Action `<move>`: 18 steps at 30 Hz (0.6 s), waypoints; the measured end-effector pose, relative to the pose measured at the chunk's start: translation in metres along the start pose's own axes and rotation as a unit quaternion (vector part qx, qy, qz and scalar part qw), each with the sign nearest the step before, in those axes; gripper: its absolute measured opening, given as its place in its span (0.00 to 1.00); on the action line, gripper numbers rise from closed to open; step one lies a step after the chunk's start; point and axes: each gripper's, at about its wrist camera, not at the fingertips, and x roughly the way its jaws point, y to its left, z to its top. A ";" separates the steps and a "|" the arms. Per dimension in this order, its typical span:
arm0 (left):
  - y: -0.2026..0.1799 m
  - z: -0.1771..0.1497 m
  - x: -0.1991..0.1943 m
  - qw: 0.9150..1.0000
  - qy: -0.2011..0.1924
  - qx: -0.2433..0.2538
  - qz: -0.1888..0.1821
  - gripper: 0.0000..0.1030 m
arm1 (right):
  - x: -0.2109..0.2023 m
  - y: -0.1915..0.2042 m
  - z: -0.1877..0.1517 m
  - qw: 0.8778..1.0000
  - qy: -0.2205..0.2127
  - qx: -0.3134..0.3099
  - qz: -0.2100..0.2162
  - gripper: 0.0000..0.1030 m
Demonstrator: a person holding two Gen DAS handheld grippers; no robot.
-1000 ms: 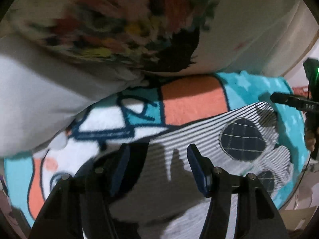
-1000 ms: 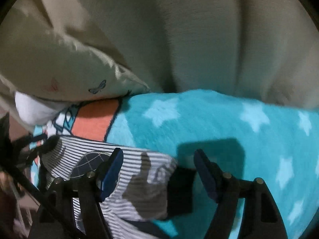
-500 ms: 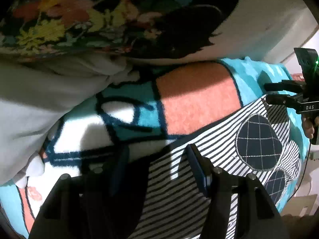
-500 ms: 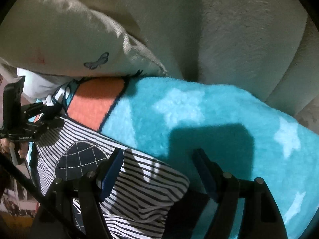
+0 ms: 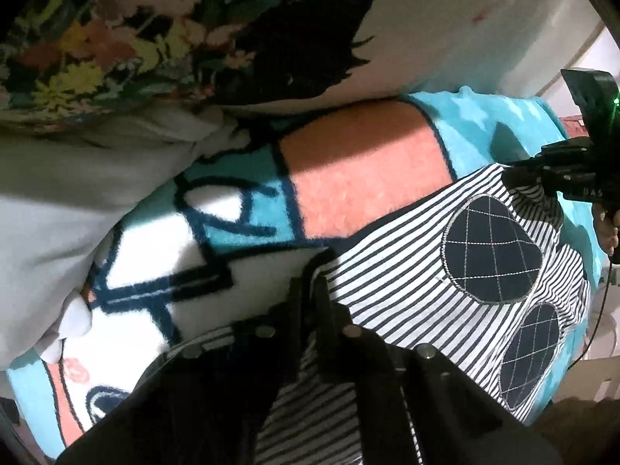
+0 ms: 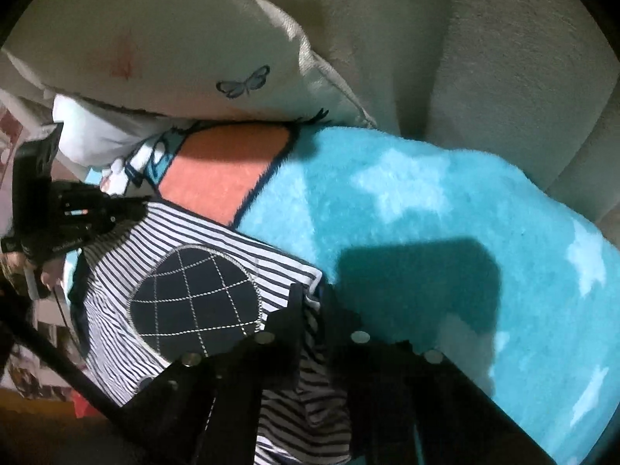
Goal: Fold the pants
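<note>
Striped pants with navy quilted knee patches lie flat on a teal, orange and white blanket. My left gripper points steeply down at the near left corner of the pants; its jaws are closing and the pads pinch the striped fabric. In the right wrist view my right gripper does the same on the other corner of the pants, beside a patch. Each view shows the other gripper at the opposite corner: right gripper, left gripper.
A floral pillow and grey cloth lie behind the blanket on the left. A white butterfly cushion and a beige sofa back rise beyond the starred blanket. A hand holds the right gripper.
Both grippers, open over the pants' corners before, have come down and shut on the striped fabric. The right one sank a little closer to the blanket.
</note>
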 end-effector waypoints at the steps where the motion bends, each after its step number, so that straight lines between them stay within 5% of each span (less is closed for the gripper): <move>1: 0.000 -0.001 -0.003 1.000 -0.003 0.000 0.002 0.05 | -0.003 0.000 -0.001 1.000 -0.003 0.003 0.000 0.08; 18: -0.017 -0.045 -0.108 0.993 -0.115 -0.029 -0.004 0.05 | -0.078 0.046 -0.034 0.997 -0.078 -0.001 -0.013 0.08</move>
